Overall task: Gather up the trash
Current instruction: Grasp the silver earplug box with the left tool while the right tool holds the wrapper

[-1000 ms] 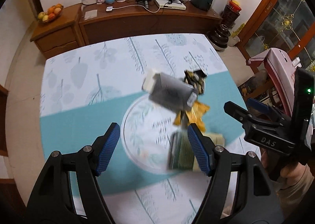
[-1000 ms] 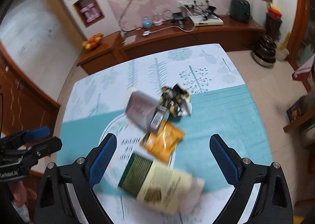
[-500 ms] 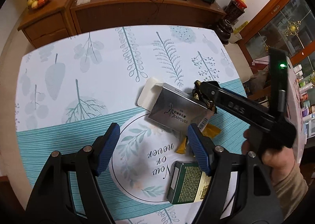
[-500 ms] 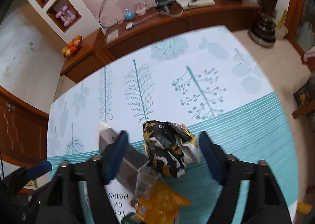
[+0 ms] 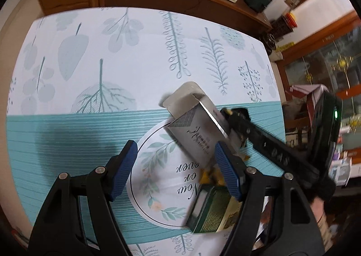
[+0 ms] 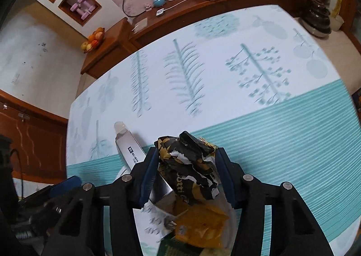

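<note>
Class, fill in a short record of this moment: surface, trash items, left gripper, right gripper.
surface: tablecloth with teal stripes and leaf prints
trash items: silver box, black-and-yellow wrapper, orange packet, green box
left gripper: open, above the cloth beside the silver box, holding nothing
right gripper: jaws just been closing, pads against the wrapper's sides

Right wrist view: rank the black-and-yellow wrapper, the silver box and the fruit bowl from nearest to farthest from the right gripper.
1. Black-and-yellow wrapper, between the right gripper pads.
2. Silver box, just left of the gripper on the tablecloth.
3. Fruit bowl, far back-left on the wooden cabinet.
</note>
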The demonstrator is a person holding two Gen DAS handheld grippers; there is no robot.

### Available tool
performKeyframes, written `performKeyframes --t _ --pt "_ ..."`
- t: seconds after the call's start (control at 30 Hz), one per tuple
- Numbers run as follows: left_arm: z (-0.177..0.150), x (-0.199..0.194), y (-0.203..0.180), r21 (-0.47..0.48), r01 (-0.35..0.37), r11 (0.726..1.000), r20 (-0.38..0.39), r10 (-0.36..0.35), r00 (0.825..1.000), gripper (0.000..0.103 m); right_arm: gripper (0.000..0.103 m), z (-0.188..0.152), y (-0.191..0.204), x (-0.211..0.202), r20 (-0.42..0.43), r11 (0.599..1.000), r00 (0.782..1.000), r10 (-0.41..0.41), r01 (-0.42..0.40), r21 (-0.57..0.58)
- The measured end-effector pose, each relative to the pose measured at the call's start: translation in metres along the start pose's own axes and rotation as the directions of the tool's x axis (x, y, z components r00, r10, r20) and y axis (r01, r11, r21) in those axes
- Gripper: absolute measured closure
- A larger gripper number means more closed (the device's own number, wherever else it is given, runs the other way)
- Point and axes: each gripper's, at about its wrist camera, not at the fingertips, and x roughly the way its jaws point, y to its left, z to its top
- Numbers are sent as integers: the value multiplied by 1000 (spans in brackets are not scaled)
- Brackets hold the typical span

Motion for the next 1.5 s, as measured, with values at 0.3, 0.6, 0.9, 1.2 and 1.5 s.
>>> performKeyframes --t 0.3,0.6,0.9,1.2,1.5 --pt "-5 1 12 -89 8 996 0 -8 1000 35 65 -37 23 -13 -4 994 994 108 -108 2" --pt "-3 14 6 -83 -24 996 -22 22 1000 35 67 -54 29 -21 -19 992 993 117 -117 -52" --pt "7 45 -15 2 -142 990 -100 141 985 35 68 -69 39 -29 0 987 1000 19 -19 -162" --pt "-5 72 -23 140 -275 951 -135 293 946 35 69 -81 34 -39 17 981 999 -35 37 -191" --pt "-10 77 -31 187 -245 951 -139 272 952 34 69 -86 26 -42 36 984 998 -59 64 -169"
